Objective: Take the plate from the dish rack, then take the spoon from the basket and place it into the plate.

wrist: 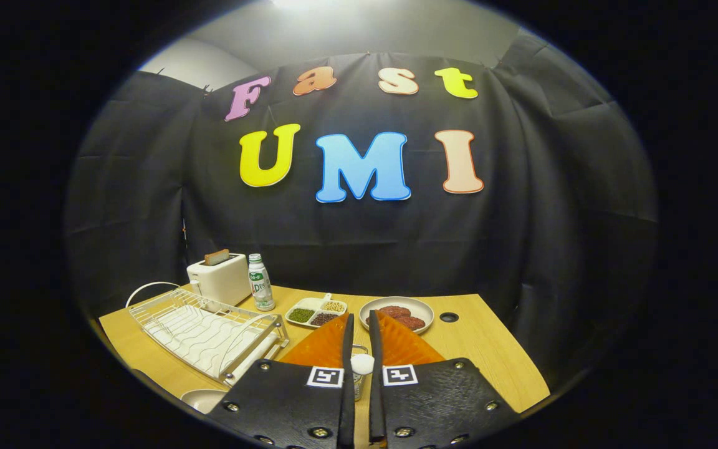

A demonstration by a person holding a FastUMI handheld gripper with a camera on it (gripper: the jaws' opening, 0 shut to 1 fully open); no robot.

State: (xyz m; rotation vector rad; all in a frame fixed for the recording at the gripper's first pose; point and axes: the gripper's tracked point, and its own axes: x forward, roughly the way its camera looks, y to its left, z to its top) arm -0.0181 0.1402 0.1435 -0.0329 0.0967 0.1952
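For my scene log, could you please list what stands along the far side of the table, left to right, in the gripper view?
White toaster → white bottle with green label → white divided dish of beans → round plate of brown patties → dark hole in the tabletop. The gripper fingers stand nearly closed.

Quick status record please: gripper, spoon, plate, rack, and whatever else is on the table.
gripper: jaws nearly together, apparently shut on the spoon
spoon: white end between the jaws, over the basket
plate: white, on the table, beside the rack's near end
rack: wire, no dishes in it
beyond the rack: toaster, bottle
beyond the fingers: bean dish, patty plate
task stage: plate out; spoon not yet in it
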